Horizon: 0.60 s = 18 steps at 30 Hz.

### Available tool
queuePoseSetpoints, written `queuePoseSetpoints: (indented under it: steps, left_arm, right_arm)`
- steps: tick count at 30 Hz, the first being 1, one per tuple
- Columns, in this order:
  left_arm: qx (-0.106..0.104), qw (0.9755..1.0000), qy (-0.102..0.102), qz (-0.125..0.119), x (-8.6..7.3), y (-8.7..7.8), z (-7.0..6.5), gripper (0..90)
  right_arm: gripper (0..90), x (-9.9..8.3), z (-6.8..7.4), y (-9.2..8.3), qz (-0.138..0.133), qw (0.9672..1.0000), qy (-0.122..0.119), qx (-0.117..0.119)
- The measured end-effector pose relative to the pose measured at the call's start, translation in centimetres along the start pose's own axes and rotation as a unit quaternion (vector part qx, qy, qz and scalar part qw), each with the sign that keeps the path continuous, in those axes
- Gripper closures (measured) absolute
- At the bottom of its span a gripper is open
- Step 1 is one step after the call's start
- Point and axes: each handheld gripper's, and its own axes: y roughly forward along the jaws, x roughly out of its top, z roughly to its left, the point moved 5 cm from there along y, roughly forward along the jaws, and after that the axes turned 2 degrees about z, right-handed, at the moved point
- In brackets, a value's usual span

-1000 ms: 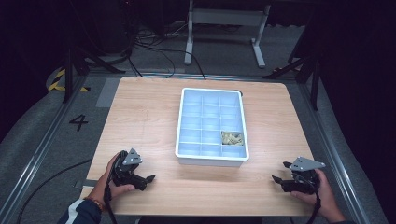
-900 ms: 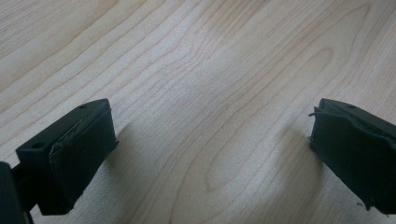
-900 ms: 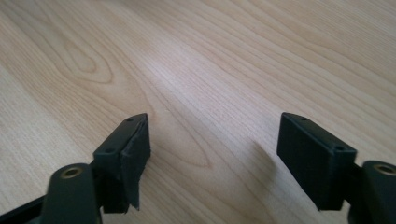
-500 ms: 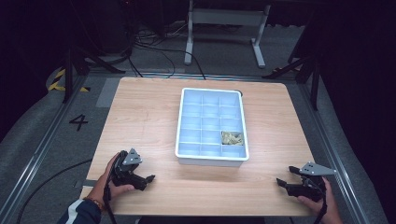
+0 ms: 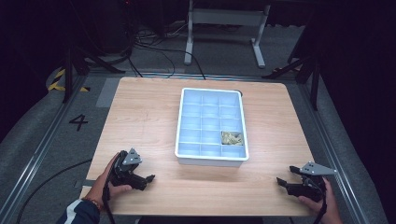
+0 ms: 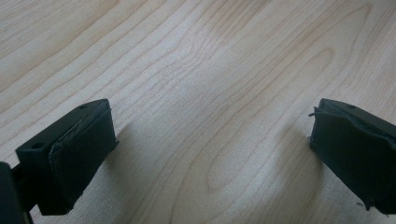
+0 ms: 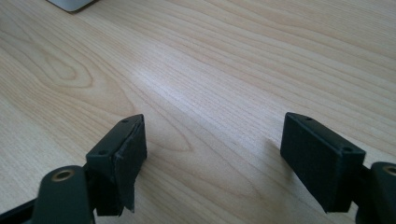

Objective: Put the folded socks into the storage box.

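Tray (image 5: 211, 161) sits mid-surface (image 5: 140, 121) with a crumpled tan item (image 5: 231, 138) in its near-right cell; left gripper (image 5: 150, 178) and right gripper (image 5: 279, 180) rest low at the near edge, jaws wide, the right's having just been opening, holding nothing, so lift clear before reaching in.

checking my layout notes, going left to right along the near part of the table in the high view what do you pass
left gripper → white divided tray → right gripper

White divided tray (image 5: 187, 140) mid-table – tan crumpled bits (image 5: 232, 138) in one right-column compartment, near front.
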Motion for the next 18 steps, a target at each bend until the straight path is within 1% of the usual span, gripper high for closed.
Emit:
queuePoseSetpoints:
  steps: [18]
  left_arm:
    - [-0.001,1.0000,-0.001,0.000,0.06,0.05,0.02,0.1]
  right_arm:
    - [22.8,-0.01,-0.02,-0.02,0.000,1.0000,0.003,-0.001]
